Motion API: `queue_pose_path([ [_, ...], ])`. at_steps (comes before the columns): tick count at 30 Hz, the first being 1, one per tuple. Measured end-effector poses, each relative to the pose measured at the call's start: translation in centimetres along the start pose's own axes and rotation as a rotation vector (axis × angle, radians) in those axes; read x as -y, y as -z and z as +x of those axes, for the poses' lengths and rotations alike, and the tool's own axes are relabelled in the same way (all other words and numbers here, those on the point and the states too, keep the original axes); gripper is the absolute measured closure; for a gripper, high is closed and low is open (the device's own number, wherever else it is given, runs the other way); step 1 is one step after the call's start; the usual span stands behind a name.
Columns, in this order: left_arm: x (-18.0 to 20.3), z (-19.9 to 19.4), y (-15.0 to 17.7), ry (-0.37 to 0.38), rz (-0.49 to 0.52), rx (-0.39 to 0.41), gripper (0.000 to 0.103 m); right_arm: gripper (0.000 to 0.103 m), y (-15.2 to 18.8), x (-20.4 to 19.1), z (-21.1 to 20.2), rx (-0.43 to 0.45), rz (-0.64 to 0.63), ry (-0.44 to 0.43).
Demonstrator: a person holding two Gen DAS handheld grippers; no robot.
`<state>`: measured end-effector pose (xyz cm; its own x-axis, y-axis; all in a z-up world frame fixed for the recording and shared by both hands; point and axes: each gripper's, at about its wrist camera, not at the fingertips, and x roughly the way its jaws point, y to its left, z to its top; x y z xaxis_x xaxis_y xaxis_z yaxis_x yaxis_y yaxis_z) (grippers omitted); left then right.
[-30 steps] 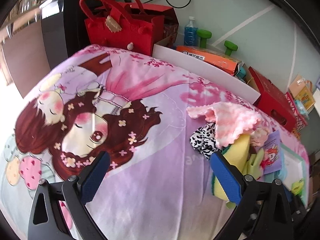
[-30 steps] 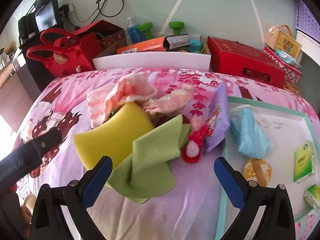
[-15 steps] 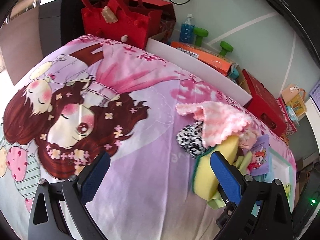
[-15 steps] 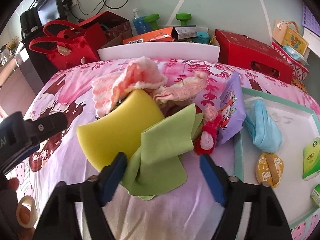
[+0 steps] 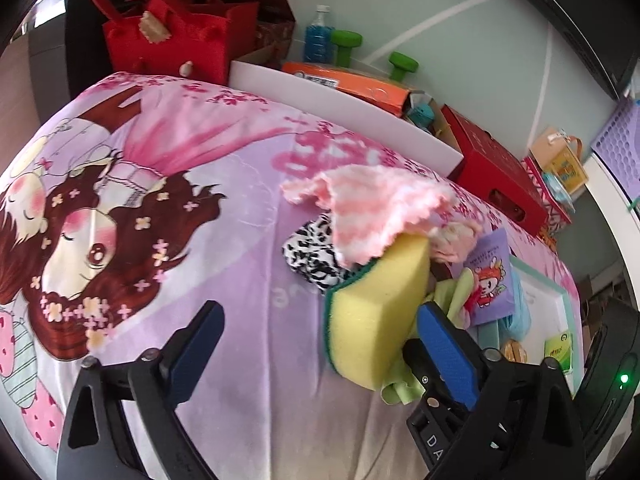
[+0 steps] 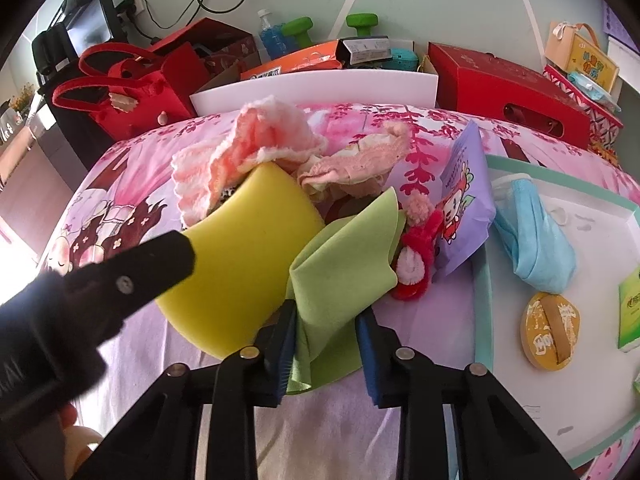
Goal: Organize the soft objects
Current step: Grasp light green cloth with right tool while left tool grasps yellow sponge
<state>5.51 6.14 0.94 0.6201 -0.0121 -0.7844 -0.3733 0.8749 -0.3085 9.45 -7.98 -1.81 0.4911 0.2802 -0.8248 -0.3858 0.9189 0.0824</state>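
Observation:
A heap of soft things lies on the pink cartoon bedspread (image 5: 168,184). It holds a yellow sponge (image 6: 244,256), a green cloth (image 6: 344,268), a pink striped towel (image 6: 256,140), a pale pink sock (image 6: 356,160), a red plush toy (image 6: 412,268) and a purple tissue pack (image 6: 464,204). My right gripper (image 6: 326,344) is closed on the folded green cloth at the heap's near edge. My left gripper (image 5: 316,344) is open, its right finger beside the yellow sponge (image 5: 376,316). A black-and-white cloth (image 5: 312,256) lies under the towel.
A white tray (image 6: 600,232) to the right holds a blue face mask (image 6: 536,240), a round yellow item (image 6: 550,330) and a green tissue pack (image 6: 630,312). Red bags (image 6: 132,92), a white board (image 6: 316,88), red boxes (image 6: 508,92) and dumbbells line the far edge.
My right gripper moved forward and closed its jaws onto the green cloth. My left gripper drifted right toward the yellow sponge and stays open.

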Motion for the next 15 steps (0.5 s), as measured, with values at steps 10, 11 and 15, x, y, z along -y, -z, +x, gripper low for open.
queue_pose_path([
  [10, 0.5, 1.4, 0.3, 0.086, -0.014, -0.014, 0.058, 0.076, 0.1, 1.1, 0.6, -0.028, 0.038, -0.013],
  [11, 0.6, 1.4, 0.3, 0.091, -0.014, -0.012, 0.058, 0.076, 0.2, 1.1, 0.7, -0.029, 0.039, -0.013],
  [15, 0.7, 1.3, 0.2, 0.096, -0.004, -0.009, 0.061, 0.08, 0.2, 1.3, 0.8, -0.033, 0.044, -0.015],
])
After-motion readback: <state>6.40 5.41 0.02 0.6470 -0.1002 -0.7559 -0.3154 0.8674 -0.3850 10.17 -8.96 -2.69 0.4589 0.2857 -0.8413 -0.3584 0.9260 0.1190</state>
